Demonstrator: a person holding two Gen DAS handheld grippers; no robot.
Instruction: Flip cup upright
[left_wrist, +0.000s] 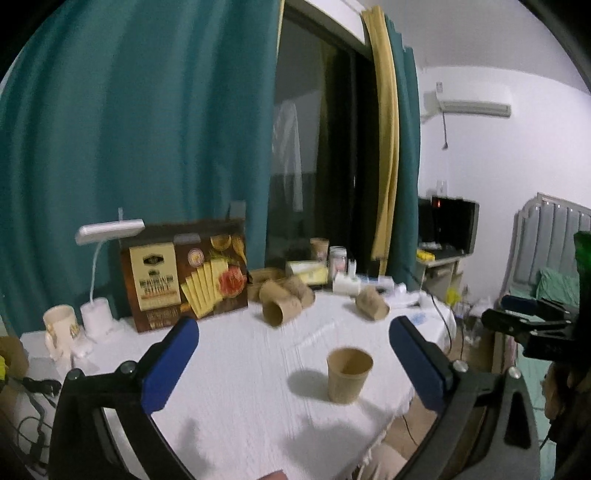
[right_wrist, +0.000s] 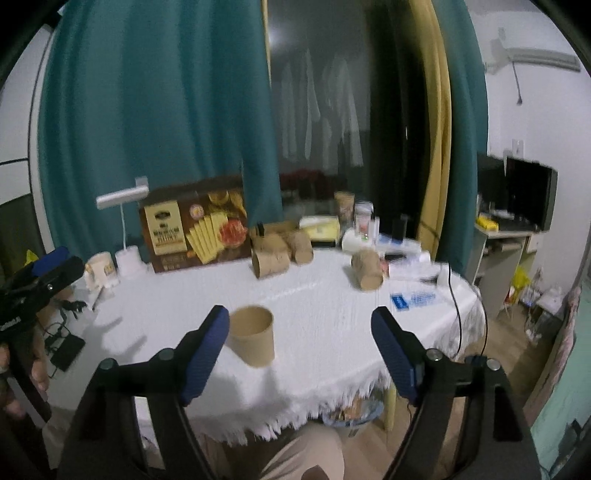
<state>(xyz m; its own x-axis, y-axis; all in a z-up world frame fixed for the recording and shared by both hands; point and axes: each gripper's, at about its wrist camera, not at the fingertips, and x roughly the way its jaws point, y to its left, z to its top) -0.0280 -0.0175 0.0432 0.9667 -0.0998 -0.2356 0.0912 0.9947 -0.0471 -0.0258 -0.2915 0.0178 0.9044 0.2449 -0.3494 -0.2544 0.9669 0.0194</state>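
Brown paper, plain and unprinted, made up the cup (left_wrist: 349, 374) that stood upright, mouth up, on the white tablecloth (left_wrist: 258, 369) near the table's front edge. The left gripper (left_wrist: 293, 363) hung above the cloth with its blue pads spread wide, nothing between them. The right gripper (right_wrist: 299, 347) was likewise spread and empty, the cup just beside its left pad. Several more paper cups (left_wrist: 282, 301) lay tipped over farther back, by a printed cardboard box (left_wrist: 184, 275).

Brown paper cup (left_wrist: 349, 374) (right_wrist: 253, 340), upright, mouth open upward, empty, near the front edge of the white-clothed table (left_wrist: 240, 369) (right_wrist: 325, 332).
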